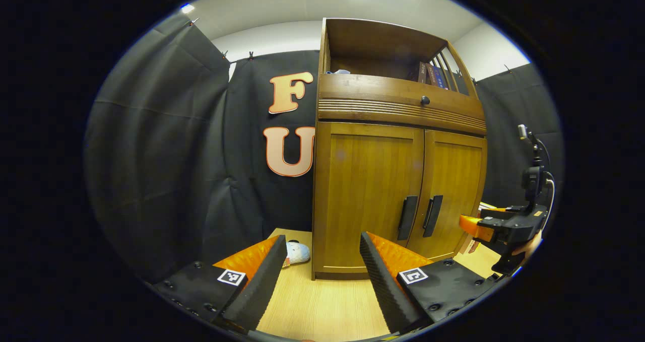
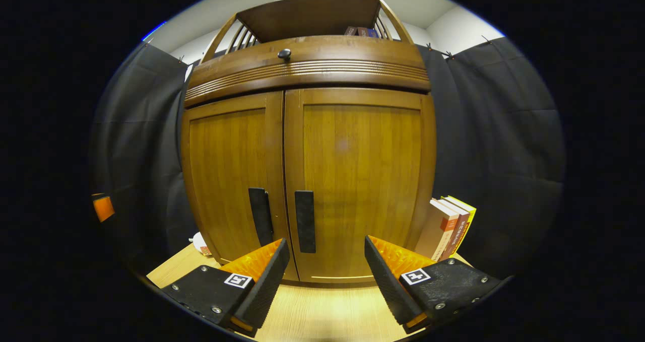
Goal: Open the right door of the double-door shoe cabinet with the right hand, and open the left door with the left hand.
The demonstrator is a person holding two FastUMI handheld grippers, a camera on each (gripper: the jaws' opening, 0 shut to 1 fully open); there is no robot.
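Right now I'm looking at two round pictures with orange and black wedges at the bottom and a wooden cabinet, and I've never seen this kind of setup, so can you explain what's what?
The wedges are the fingers of two hand-held grippers; a person carries one in each hand, and a fisheye camera rides on each.

The left gripper view looks past the left gripper, whose fingers stand apart with nothing between them. At its right edge you see the right gripper and a bit of the hand holding it.

The right gripper view looks past the right gripper, also open and empty, close to the shoe cabinet.

Both doors look shut: the left door and the right door, each with a dark upright handle near the middle seam.

The cabinet stands on a light wooden table. Some books lean beside its right side, and a small soft toy lies by its left.
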